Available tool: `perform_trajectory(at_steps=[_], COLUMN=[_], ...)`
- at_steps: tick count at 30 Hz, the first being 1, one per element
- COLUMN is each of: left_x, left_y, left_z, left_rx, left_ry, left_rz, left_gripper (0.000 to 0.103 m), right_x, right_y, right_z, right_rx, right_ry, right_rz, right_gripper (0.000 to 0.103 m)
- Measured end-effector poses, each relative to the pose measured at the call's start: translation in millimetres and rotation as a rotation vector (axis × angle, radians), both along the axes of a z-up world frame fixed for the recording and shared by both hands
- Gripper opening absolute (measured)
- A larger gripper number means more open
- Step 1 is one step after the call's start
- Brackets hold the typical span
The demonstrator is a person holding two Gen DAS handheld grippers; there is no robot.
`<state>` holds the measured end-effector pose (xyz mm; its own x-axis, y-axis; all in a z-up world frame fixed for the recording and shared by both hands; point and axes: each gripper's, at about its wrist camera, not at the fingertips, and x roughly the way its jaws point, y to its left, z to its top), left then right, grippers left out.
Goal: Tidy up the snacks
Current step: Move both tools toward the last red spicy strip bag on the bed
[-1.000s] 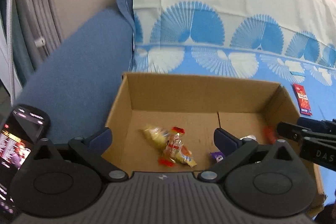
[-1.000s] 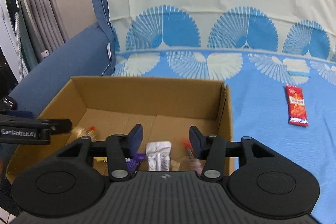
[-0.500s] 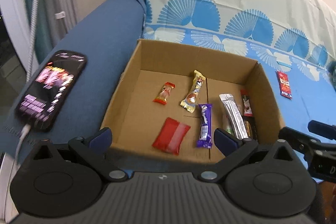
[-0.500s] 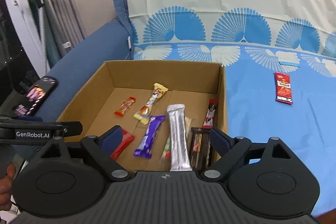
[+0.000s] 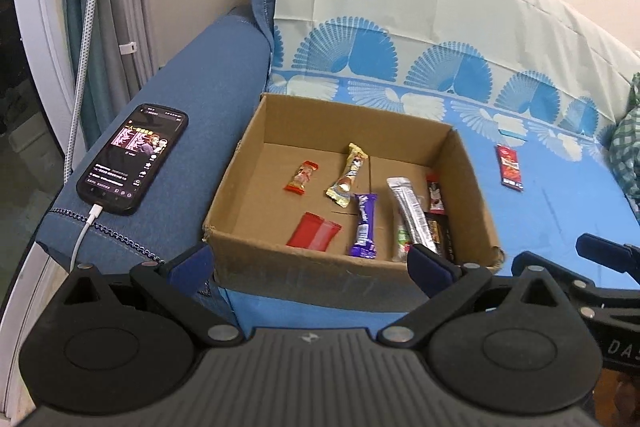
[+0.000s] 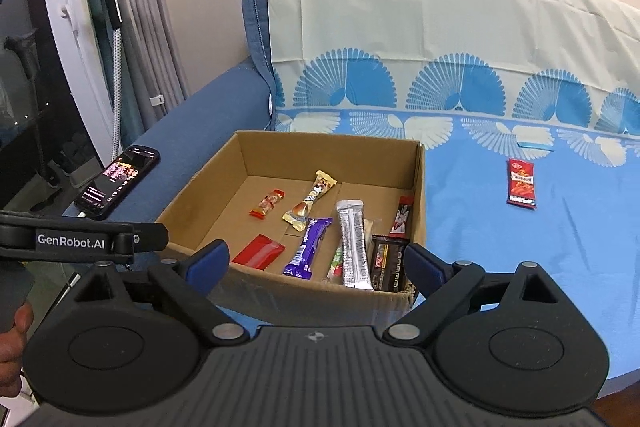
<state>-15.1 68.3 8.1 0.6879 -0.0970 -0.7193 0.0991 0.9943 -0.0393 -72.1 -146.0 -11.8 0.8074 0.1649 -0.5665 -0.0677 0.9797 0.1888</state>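
So the cardboard box [image 6: 418, 211] is sitting on the blue fan-print sheet [image 6: 520, 267], left side, right next to the sofa armrest [image 5: 200, 99], and most of the snacks are lying flat inside it w/ nothing gripping them. Far-left in the box there's a small red-orange candy [image 6: 267, 203], next to it a gold wrapped bar [image 6: 310, 200], then nearer the front a flat red packet [image 6: 258, 251] and a purple bar [image 6: 308, 247]. On the right side a long silver stick pack [image 6: 354, 243] is lying btw a green-red wrapper [image 6: 335, 263] and a dark brown bar [image 6: 386, 261], plus a red/white stick [image 6: 402, 217] is leaning up against the right wall. One red snack pack [image 6: 521, 183] is sitting out on the sheet, well apart from the box, off to the right and farther back. Left gripper [image 5: 312, 261] is hanging in front of the box's near wall, jaws spread wide, nothing btw them. Right gripper [image 6: 316, 265] is doing the same thing over the near edge, jaws opening and already wide, also holding nothing. A phone [image 5: 134, 159] w/ the screen lit is sitting on the armrest, a white cable [image 5: 82, 239] plugged into its near end. Bit of a hand [image 6: 12, 347] is showing at the left edge of the right wrist view.
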Motion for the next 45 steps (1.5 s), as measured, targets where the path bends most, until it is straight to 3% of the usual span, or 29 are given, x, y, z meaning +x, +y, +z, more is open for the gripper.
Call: perform_trajectory(at_steps=[18, 28, 33, 38, 41, 45], left_x=[-3.8, 10.5, 35.9, 82.8, 123.7, 188.0], left_y=[-28.3, -67.6, -120.5, -212.5, -281.8, -369.1], left_z=[11.1, 13.7, 20.6, 17.7, -0.3, -51.9], left_rx=[0.035, 0.087, 0.074, 0.017, -0.013, -0.033], left_ry=[-0.011, -0.001, -0.001, 0.023, 0.049, 0.131], left_rz=[-0.033, -0.084, -0.154, -0.248, -0.303, -0.356], left_gripper=[0.103, 0.103, 0.103, 0.103, 0.103, 0.103], right_x=[-7.7, 0.6, 2.0, 10.1, 23.6, 54.2], right_y=[-22.2, -63.0, -121.4, -205.9, -261.5, -333.3], right_z=[1.6, -7.3, -7.2, -15.5, -26.6, -47.1], right_rx=[0.053, 0.107, 0.105, 0.039, 0.023, -0.004], right_ry=[-0.021, -0.032, -0.061, -0.068, -0.049, -0.024], right_rz=[-0.041, -0.117, -0.23, -0.385, -0.458, -0.543], right_gripper=[0.095, 0.097, 0.097, 0.098, 0.098, 0.098])
